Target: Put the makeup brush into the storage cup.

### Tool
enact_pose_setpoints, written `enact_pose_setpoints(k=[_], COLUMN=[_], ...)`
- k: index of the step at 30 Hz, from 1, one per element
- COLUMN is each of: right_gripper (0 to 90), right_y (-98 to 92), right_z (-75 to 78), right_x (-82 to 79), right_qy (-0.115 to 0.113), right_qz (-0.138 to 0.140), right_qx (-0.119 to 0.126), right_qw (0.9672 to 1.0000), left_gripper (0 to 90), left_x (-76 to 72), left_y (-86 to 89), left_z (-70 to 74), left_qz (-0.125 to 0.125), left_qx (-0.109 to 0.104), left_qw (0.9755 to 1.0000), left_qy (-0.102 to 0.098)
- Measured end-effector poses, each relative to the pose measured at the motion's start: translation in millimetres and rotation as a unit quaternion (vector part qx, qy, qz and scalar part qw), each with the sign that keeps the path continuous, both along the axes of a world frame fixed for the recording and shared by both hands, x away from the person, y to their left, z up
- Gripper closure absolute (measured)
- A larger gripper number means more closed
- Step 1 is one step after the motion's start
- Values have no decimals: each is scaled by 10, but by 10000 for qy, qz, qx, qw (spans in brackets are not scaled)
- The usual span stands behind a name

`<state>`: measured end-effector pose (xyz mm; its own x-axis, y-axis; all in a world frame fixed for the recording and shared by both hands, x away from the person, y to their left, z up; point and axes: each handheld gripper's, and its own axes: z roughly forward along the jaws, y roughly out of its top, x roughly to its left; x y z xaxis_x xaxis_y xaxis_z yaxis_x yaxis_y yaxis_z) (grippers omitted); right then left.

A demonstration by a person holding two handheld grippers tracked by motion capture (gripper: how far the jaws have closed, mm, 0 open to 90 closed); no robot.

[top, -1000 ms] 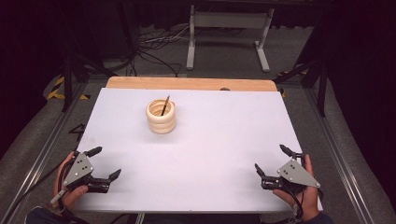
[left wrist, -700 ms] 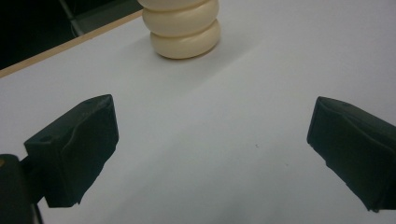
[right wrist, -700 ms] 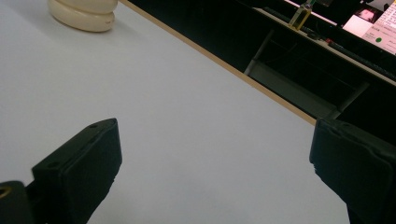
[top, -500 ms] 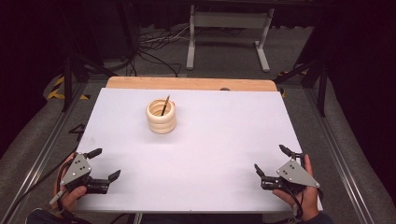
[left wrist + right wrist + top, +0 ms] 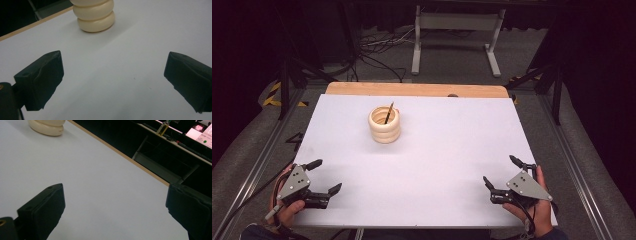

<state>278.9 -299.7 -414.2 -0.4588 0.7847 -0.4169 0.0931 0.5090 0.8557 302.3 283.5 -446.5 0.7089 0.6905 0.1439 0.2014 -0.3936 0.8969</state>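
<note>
a start position, by the look of it: nothing gripped, nothing touched. left gripper (image 5: 323, 176) low at the near left corner of the white table (image 5: 452, 150), jaws spread wide and empty. right gripper (image 5: 500, 172) at the near right corner, jaws likewise wide apart, holding nothing. stack of three cream rings (image 5: 385, 124) upright toward the far left-centre of the table, well apart from both grippers, with a thin dark stick (image 5: 388, 113) leaning inside the hole. seen along the left gripper's jaws, the stack (image 5: 93, 14) straight ahead and closer to that side. likely step: the approach, not yet begun. next move probably a forward reach with the left gripper, jaws kept open to straddle the top ring or pinch the stick, gently enough not to topple the stack.
</note>
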Motion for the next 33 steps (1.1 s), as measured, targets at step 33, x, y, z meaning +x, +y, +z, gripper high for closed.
enact_pose_setpoints(k=[33], right_gripper=[31], right_y=[-20], right_z=[-3], right_x=[8], right_qy=[34], right_qz=[4], right_qx=[48], right_qw=[10000], left_gripper=[38], left_x=[17], left_y=[-20], left_z=[-1], left_qz=[-46], left_qx=[35], left_qw=[10000], left_qy=[56])
